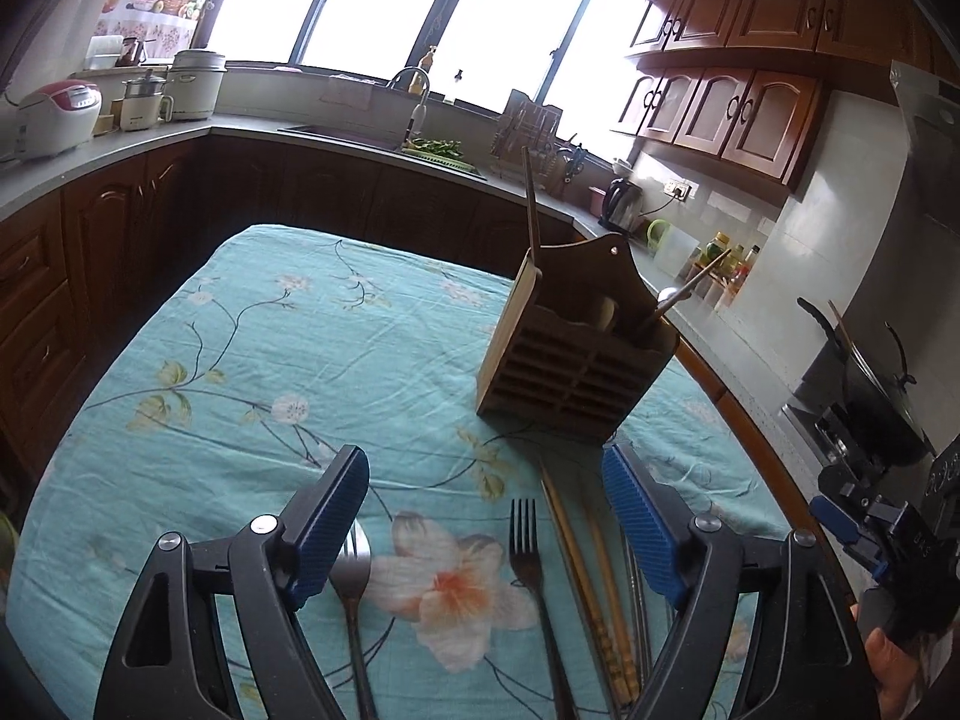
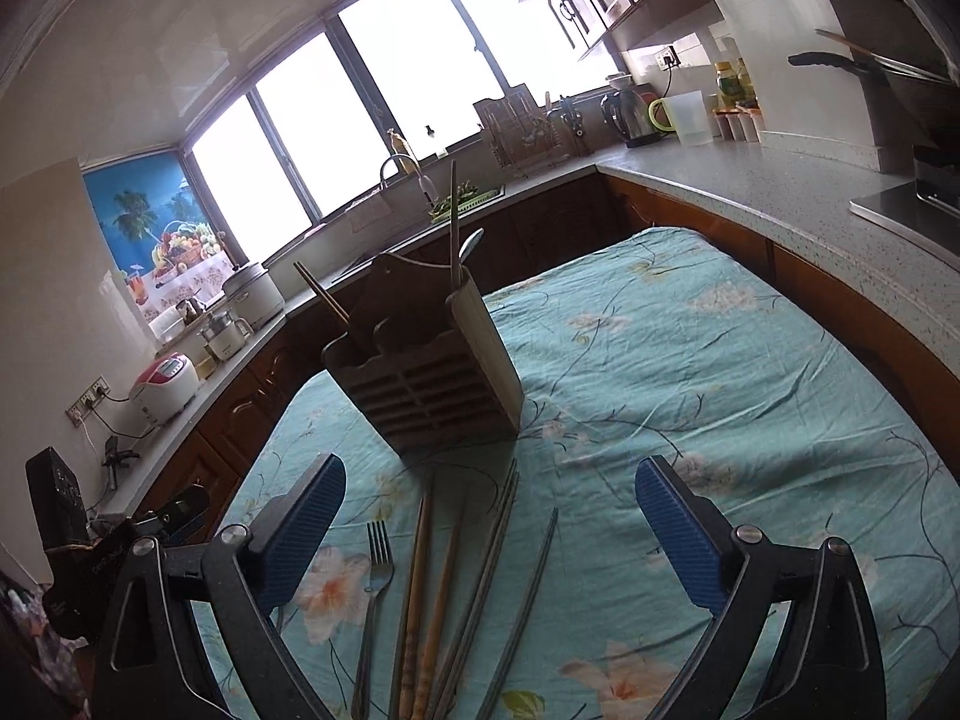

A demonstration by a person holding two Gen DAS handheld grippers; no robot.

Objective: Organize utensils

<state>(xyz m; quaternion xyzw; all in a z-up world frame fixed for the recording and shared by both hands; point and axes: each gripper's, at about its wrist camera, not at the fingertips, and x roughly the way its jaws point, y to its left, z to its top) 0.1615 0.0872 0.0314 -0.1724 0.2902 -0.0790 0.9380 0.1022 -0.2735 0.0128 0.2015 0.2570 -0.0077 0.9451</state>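
Observation:
A brown wooden utensil holder (image 1: 570, 354) stands on the floral teal tablecloth (image 1: 252, 360); a chopstick and a spoon stick up from it. It also shows in the right wrist view (image 2: 426, 378). In front of it lie a fork (image 1: 531, 564), wooden chopsticks (image 1: 594, 588) and metal chopsticks (image 1: 637, 594); a second fork (image 1: 353, 570) lies under the left finger. My left gripper (image 1: 486, 486) is open above them, empty. My right gripper (image 2: 489, 504) is open and empty above the fork (image 2: 375, 576), wooden chopsticks (image 2: 429, 588) and metal chopsticks (image 2: 510, 576).
The table is ringed by a grey kitchen counter (image 1: 120, 144) with a rice cooker (image 1: 54, 117), a sink (image 1: 384, 138), a kettle (image 1: 621, 204) and a wok (image 1: 870, 384) on the stove at the right. The right gripper shows at the right edge of the left view (image 1: 888, 534).

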